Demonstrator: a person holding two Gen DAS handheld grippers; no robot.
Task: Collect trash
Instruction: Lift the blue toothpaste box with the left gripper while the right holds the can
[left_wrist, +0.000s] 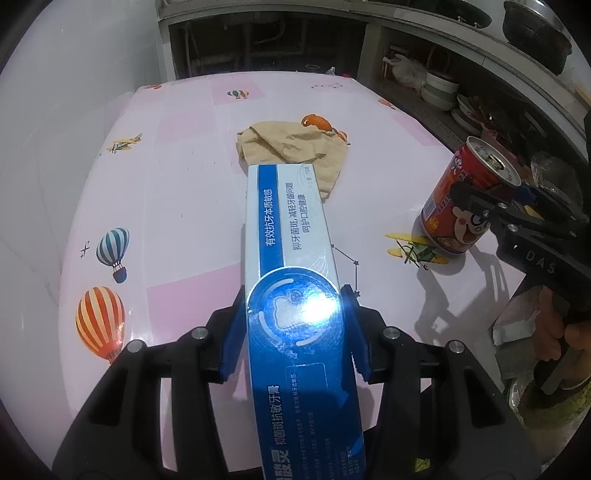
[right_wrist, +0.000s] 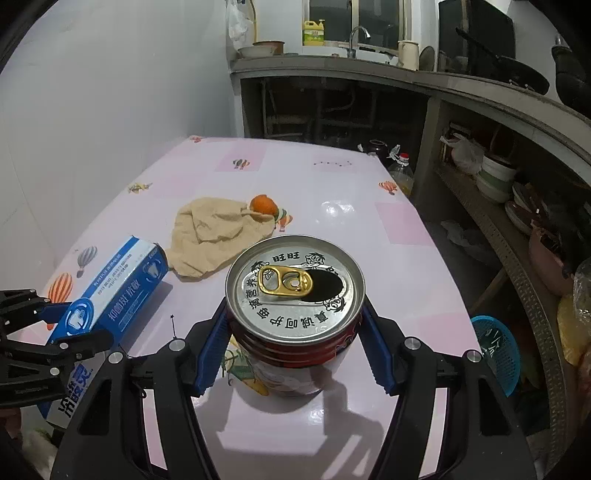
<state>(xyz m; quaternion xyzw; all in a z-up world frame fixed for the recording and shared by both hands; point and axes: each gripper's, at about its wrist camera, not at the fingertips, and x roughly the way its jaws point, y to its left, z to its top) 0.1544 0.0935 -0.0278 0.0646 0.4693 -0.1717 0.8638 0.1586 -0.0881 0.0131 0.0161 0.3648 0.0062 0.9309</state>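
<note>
The table (right_wrist: 332, 177) carries one toothpaste box (right_wrist: 122, 280) at lower left, one opened red can (right_wrist: 295, 295) at centre, one crumpled beige cloth (right_wrist: 210, 232) and one orange (right_wrist: 263, 204) above them. Two grippers show: the left gripper (left_wrist: 293, 332) and the right gripper (right_wrist: 295, 343).

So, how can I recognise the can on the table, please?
On the pink table, look in front of the crumpled beige paper. The red can stands upright between the right gripper pads, the only round thing, with an opened silver top and gold tab.
</note>
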